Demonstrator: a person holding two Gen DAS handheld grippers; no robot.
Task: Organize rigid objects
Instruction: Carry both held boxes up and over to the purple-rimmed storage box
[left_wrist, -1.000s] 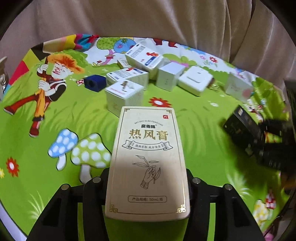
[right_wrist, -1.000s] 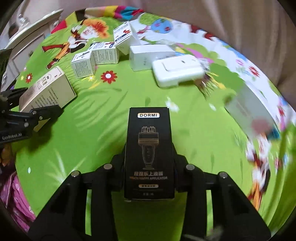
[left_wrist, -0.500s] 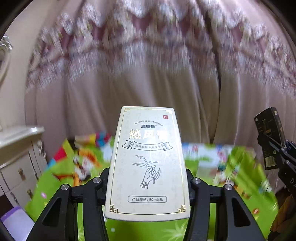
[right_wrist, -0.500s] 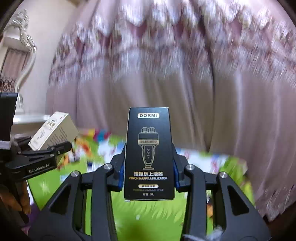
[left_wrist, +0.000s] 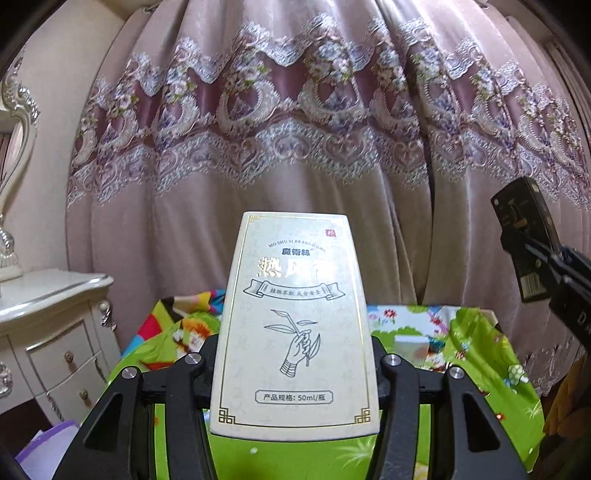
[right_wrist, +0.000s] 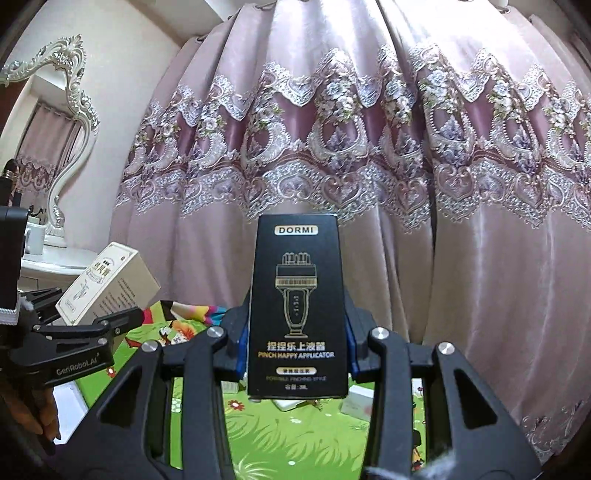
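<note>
between left tongs (left_wrist: 295, 373): cream box (left_wrist: 295, 321).

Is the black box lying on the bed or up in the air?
In the air: the right gripper holds the black box against the curtain.

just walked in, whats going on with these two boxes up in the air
A person holds a gripper in each hand. The left gripper is clamped on a cream box, the right gripper on a black DORMI applicator box. Both are raised above the cartoon-print cloth, facing the pink curtain.
</note>
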